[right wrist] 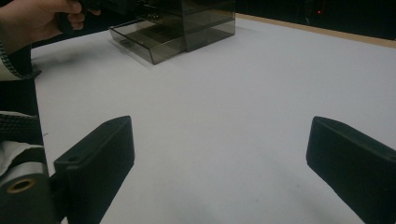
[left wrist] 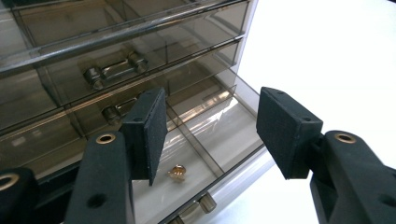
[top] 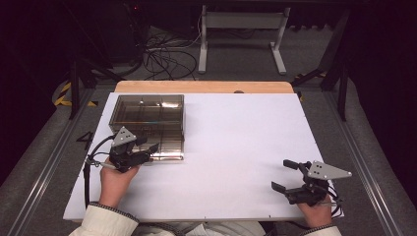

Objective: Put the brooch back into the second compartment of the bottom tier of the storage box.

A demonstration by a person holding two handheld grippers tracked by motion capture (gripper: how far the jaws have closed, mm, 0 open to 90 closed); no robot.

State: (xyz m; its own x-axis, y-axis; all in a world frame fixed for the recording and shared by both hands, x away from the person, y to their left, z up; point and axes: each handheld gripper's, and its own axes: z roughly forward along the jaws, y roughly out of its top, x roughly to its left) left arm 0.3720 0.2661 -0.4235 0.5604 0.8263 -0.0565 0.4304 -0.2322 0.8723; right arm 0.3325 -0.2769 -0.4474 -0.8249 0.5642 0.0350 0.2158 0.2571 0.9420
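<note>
Lower left, our left tool [top: 147, 145] hangs spread over the smoky drawer box's [top: 147, 115] pulled-out drawer [left wrist: 210, 140]; lower right, our right tool [top: 284, 175] spread above the tabletop [top: 236, 147].

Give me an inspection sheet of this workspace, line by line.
Surface: white sheet over a wooden table.
Job's things: smoky clear plastic drawer cabinet at far left, bottom drawer pulled out; small gold-coloured object inside.
Clutter: nothing seen.
Grippers: left tongs open, over the open drawer; right tongs open, near right, holding nothing.
Cables: black cable trailing from left tongs; tangled cables on floor beyond.
Surroundings: grey floor, white metal frame, dark background.
</note>
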